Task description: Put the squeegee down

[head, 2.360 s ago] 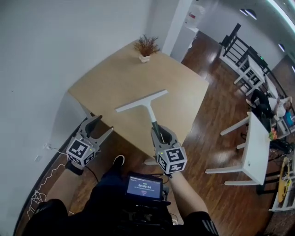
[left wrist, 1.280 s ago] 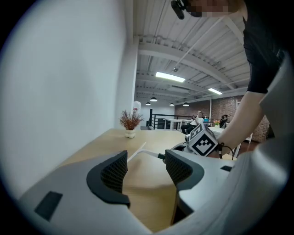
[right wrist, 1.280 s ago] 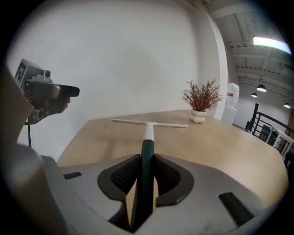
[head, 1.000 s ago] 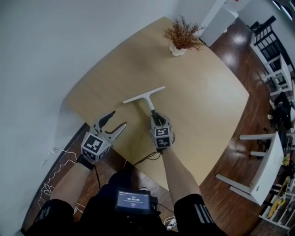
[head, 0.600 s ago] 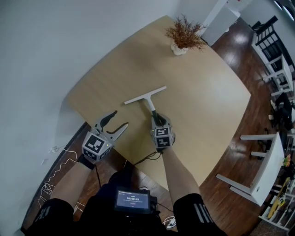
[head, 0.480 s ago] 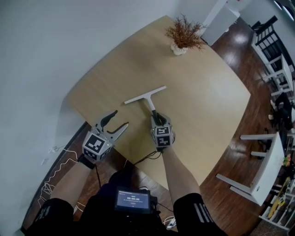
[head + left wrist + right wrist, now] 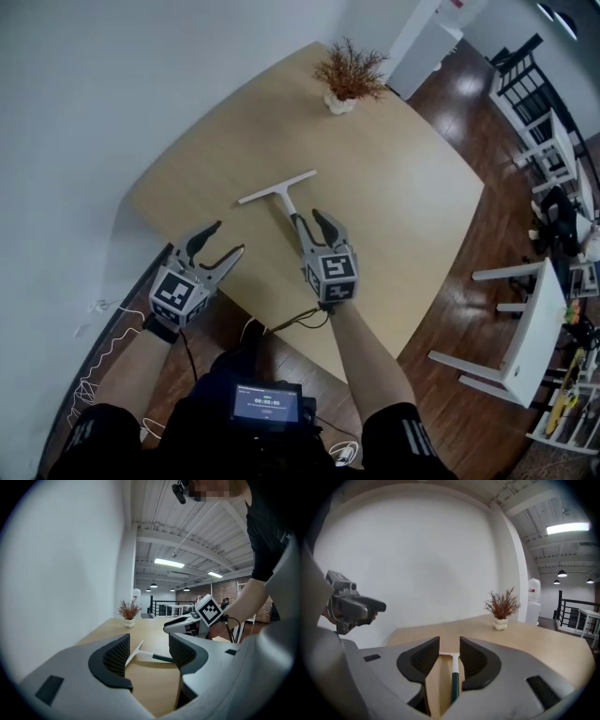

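The squeegee [image 7: 278,190], white blade and dark green handle, lies flat on the light wooden table [image 7: 403,178]. My right gripper [image 7: 309,223] is open, its jaws spread to either side of the handle's near end without gripping it. In the right gripper view the squeegee [image 7: 454,677] rests on the table below the gap between the jaws. My left gripper [image 7: 225,240] is open and empty at the table's near left edge, a hand's width left of the squeegee [image 7: 146,655]. In the left gripper view the right gripper [image 7: 180,626] hovers just right of the handle.
A small potted dry plant [image 7: 343,77] stands at the table's far end. A white wall runs close along the left side. White tables and chairs [image 7: 525,300] stand on the wood floor to the right. A cable [image 7: 281,323] hangs at the near table edge.
My right gripper has opened and let go of the squeegee handle, and the squeegee now lies on the table. The left gripper has stayed open in about the same place.
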